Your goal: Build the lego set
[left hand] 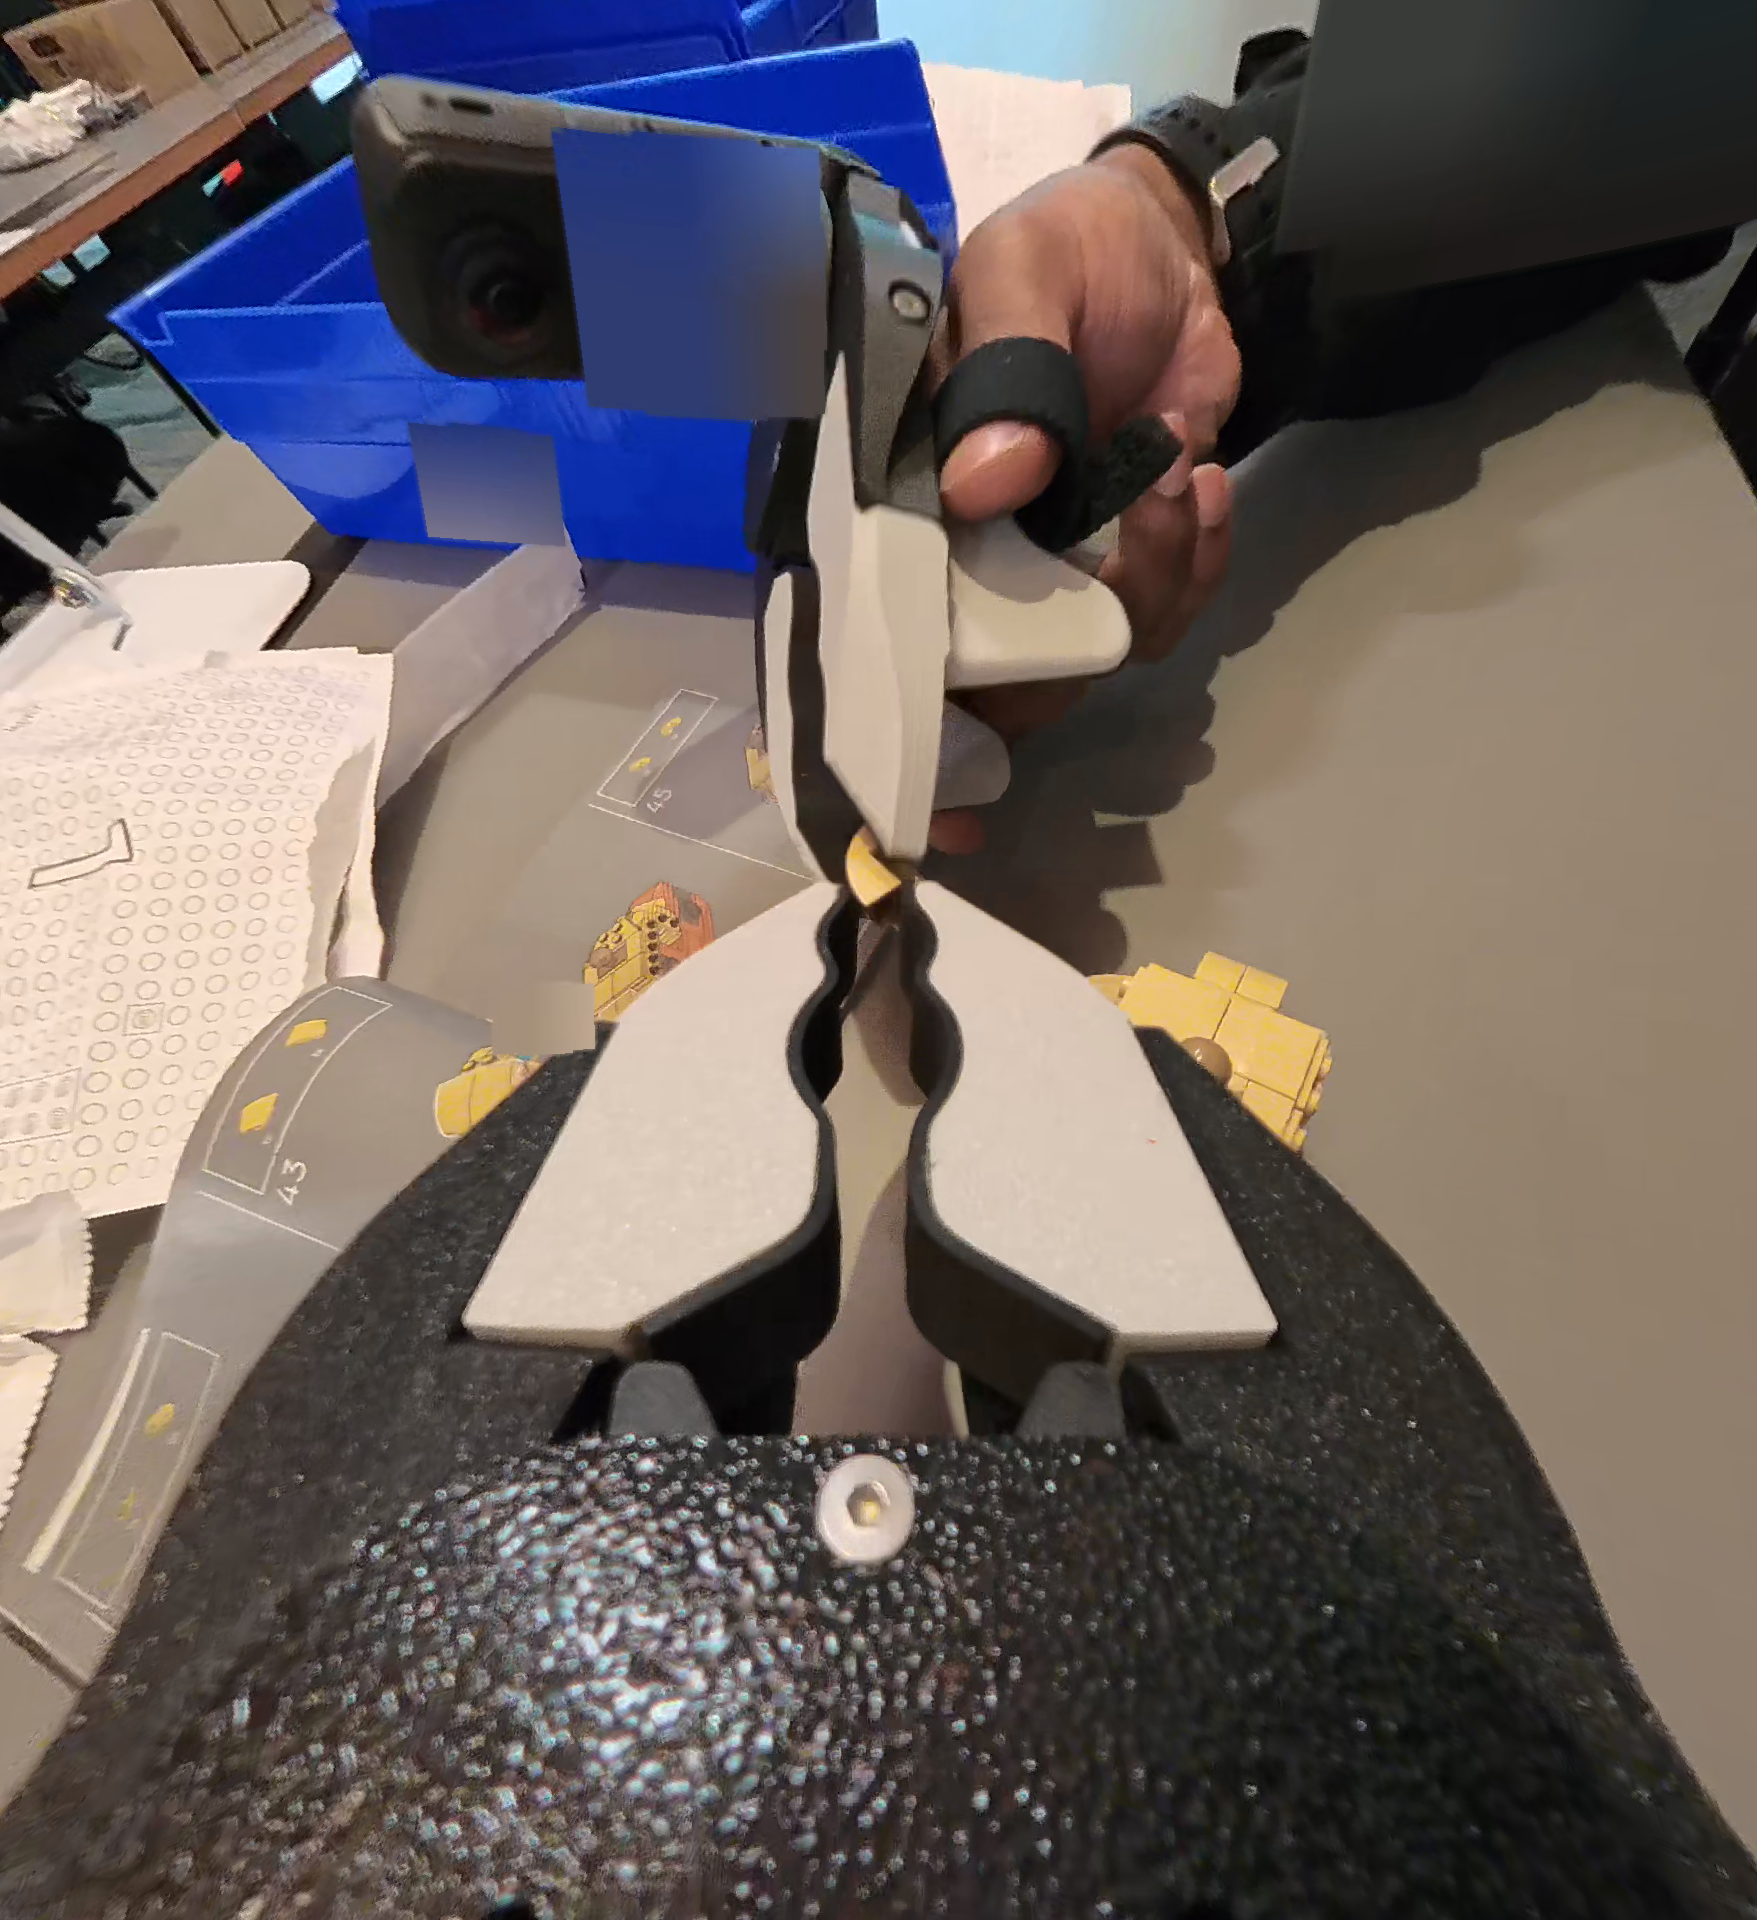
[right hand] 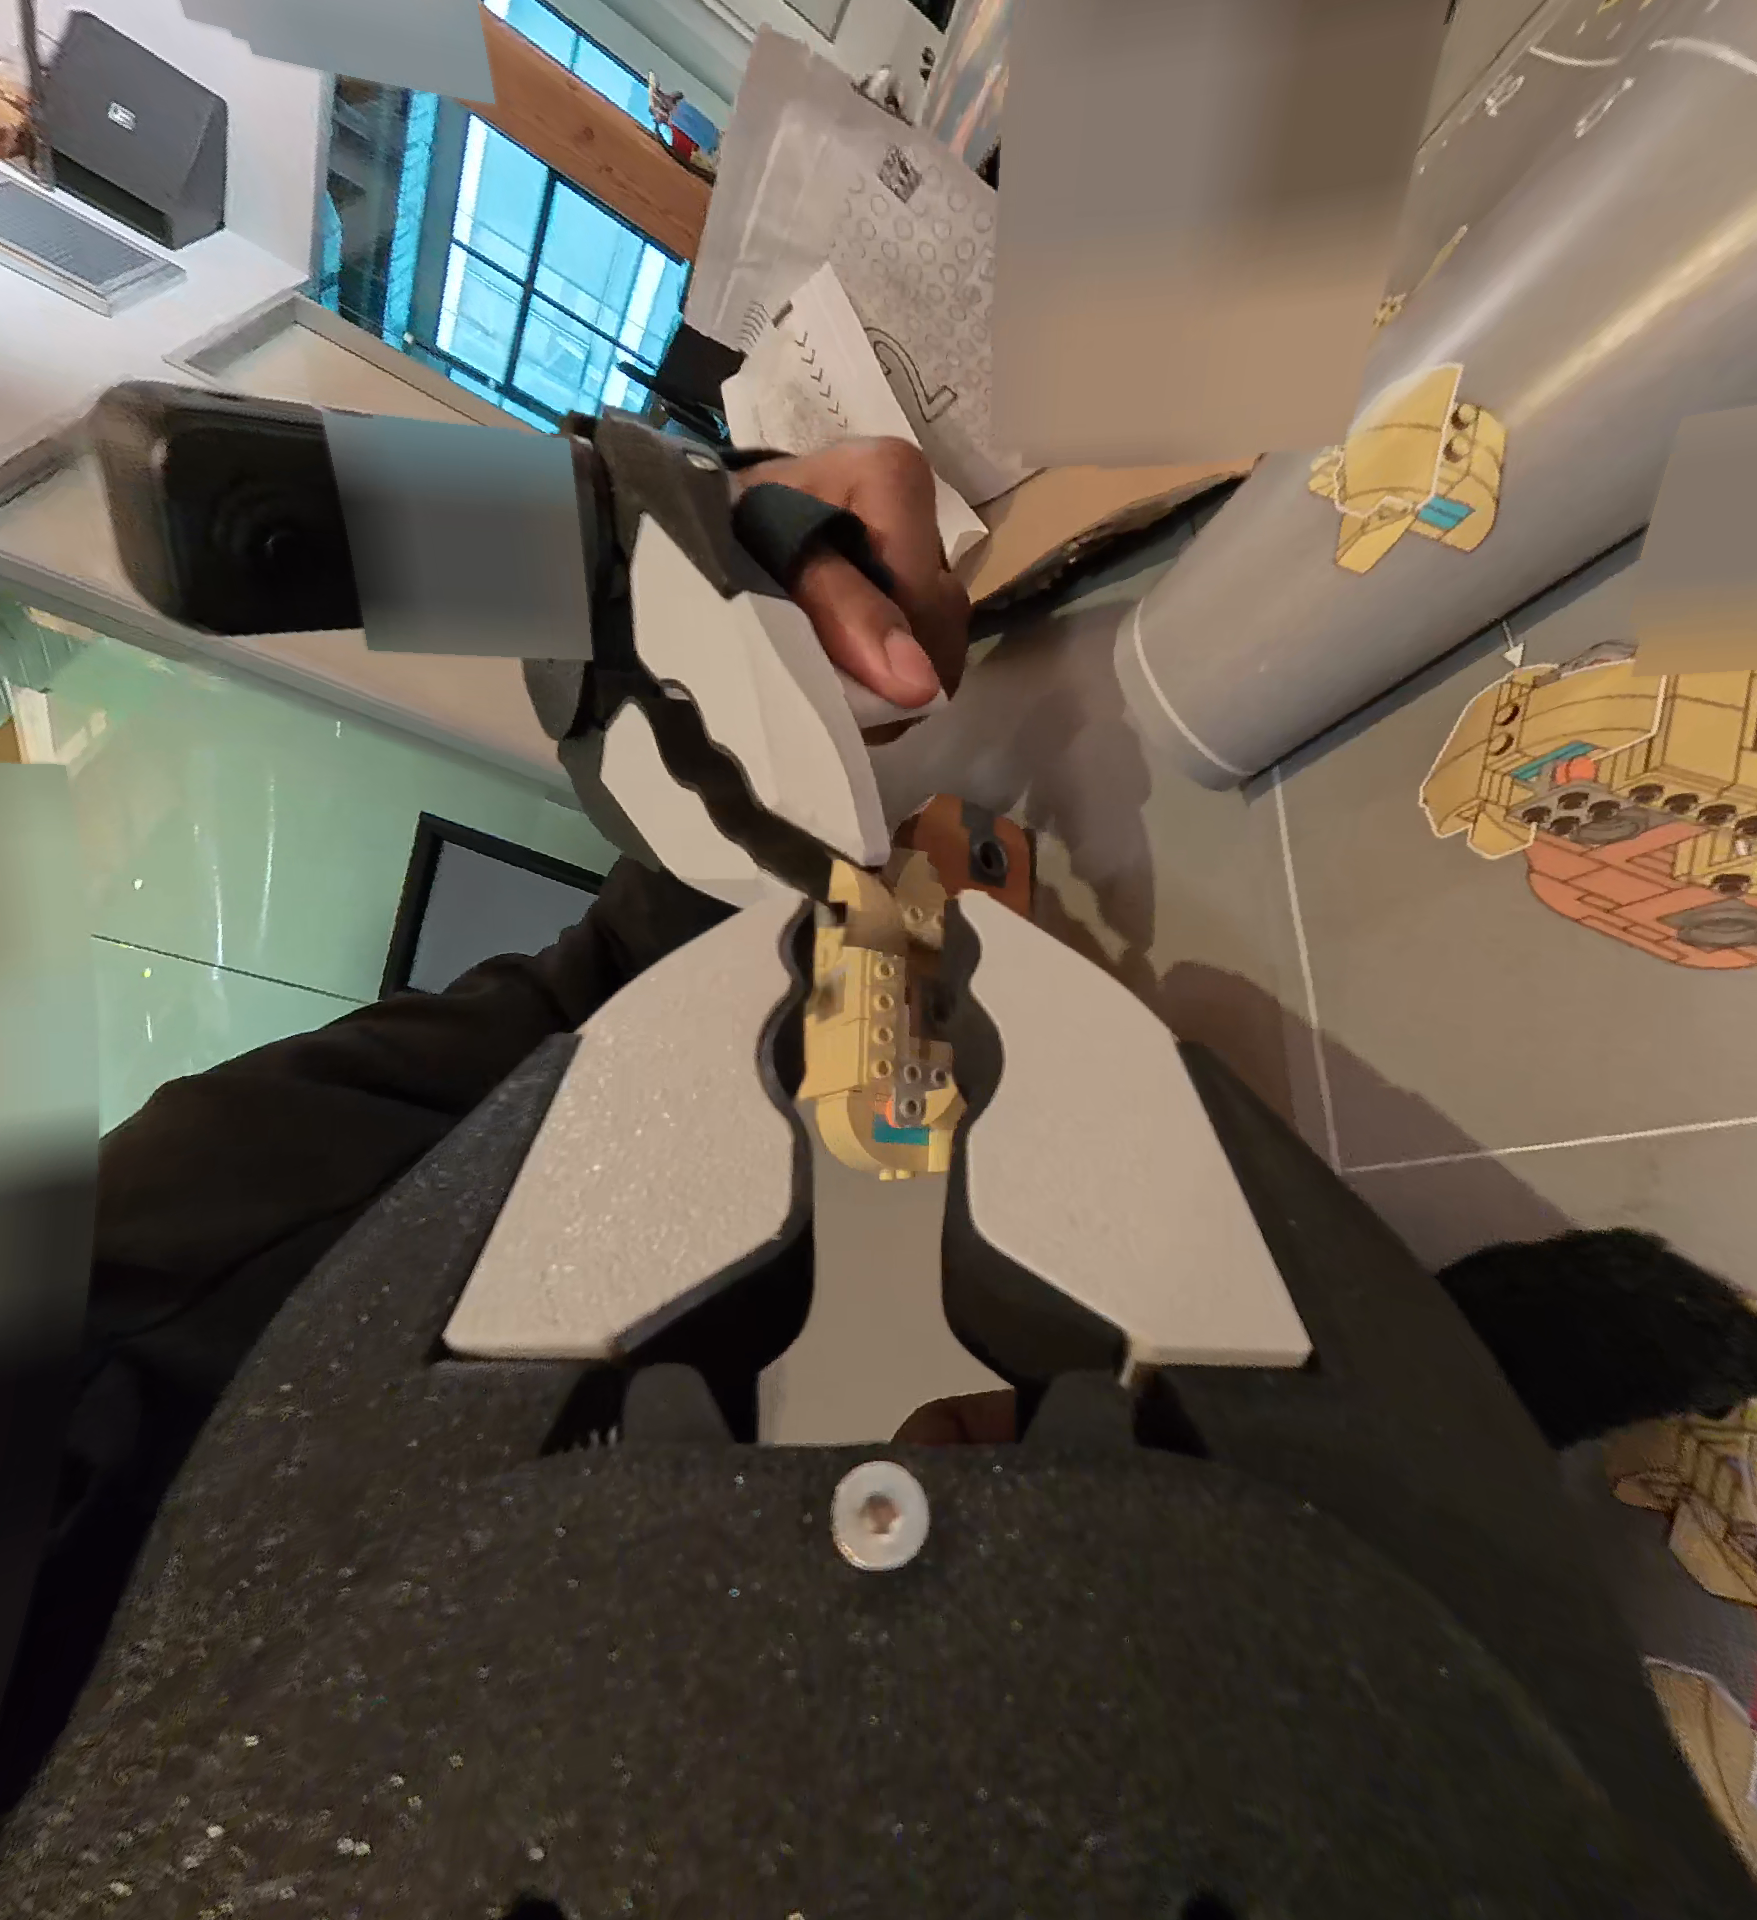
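With our right claw [right hand: 879,914] clamping the tan brick model [right hand: 879,1039] steady, we should keep the left claw [left hand: 879,899] pinching its small tan piece [left hand: 872,871] square above the model.

blue bins [left hand: 354,343], instruction sheets [left hand: 562,831], white paper [left hand: 126,852]

Office-type workroom, w/ hobby build laid out: grey tabletop [left hand: 1476,831], blue plastic bins [left hand: 354,374] at 11 o'clock, more desks w/ cardboard boxes [left hand: 126,42] behind, big windows [right hand: 541,260], wall printer [right hand: 136,135], open brick-building instruction booklet [left hand: 562,790].
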`<state>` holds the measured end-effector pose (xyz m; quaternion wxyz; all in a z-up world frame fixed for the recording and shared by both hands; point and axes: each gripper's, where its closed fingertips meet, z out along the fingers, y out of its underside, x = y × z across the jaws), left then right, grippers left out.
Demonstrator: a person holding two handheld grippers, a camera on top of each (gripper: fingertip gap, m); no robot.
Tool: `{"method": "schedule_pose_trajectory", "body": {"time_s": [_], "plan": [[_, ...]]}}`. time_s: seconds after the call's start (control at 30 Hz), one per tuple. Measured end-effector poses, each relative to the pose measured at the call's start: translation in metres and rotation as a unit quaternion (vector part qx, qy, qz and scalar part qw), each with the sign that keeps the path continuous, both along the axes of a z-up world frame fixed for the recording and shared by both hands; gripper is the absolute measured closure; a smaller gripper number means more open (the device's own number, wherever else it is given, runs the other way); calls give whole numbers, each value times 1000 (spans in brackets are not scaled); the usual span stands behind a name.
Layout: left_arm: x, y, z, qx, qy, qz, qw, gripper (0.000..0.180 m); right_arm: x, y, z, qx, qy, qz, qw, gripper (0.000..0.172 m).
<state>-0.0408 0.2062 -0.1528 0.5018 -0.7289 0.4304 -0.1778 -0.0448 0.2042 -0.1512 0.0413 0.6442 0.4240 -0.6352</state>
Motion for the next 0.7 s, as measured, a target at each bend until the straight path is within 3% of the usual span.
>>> {"method": "schedule_pose_trajectory", "body": {"time_s": [0.03,0.17,0.37,0.57,0.7], "plan": [[-1,1,0,-7,-6,4,1000,173,0,2,3,-1,11,-3,1000,145],[-4,3,1,-32,-42,19,998,173,1,18,15,27,56,-23,998,142],[-7,3,16,-104,-171,28,979,173,10,32,26,173,123,-28,977,149],[-7,1,27,-162,-267,22,950,174,11,27,25,382,189,-8,905,152],[-5,-1,34,-189,-311,10,931,174,9,18,26,475,235,8,848,151]]}}
